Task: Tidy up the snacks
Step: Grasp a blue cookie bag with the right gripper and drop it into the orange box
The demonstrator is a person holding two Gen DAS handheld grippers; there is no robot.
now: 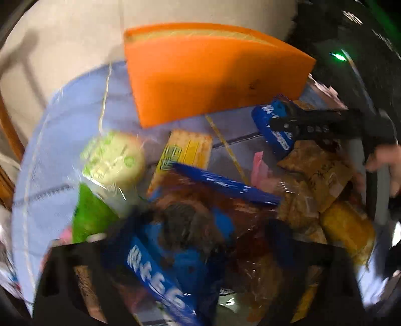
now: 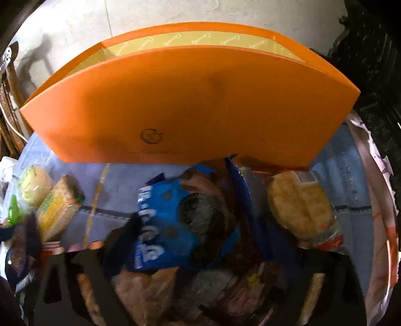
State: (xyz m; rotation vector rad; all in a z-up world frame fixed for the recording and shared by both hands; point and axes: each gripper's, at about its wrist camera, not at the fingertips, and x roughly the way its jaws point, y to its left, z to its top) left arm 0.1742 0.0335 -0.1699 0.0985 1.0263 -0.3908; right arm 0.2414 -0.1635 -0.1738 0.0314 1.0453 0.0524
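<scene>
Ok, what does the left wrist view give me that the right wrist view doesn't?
Only the left wrist view shows the right gripper from outside, its black fingers at a small blue packet, beside the brown wrapped snacks.

Only the right wrist view shows the orange box's open top, its yellowish lining, and the logo on its front.

Both show the orange box standing on the blue cloth, the green-wrapped round cake, the yellow cracker pack and blue cookie packs.

A home: tiled floor [image 2: 175, 15], carved dark furniture [image 2: 371, 62], blue quilted cloth [image 1: 50, 150] under packaged snacks [image 2: 170, 220]
</scene>
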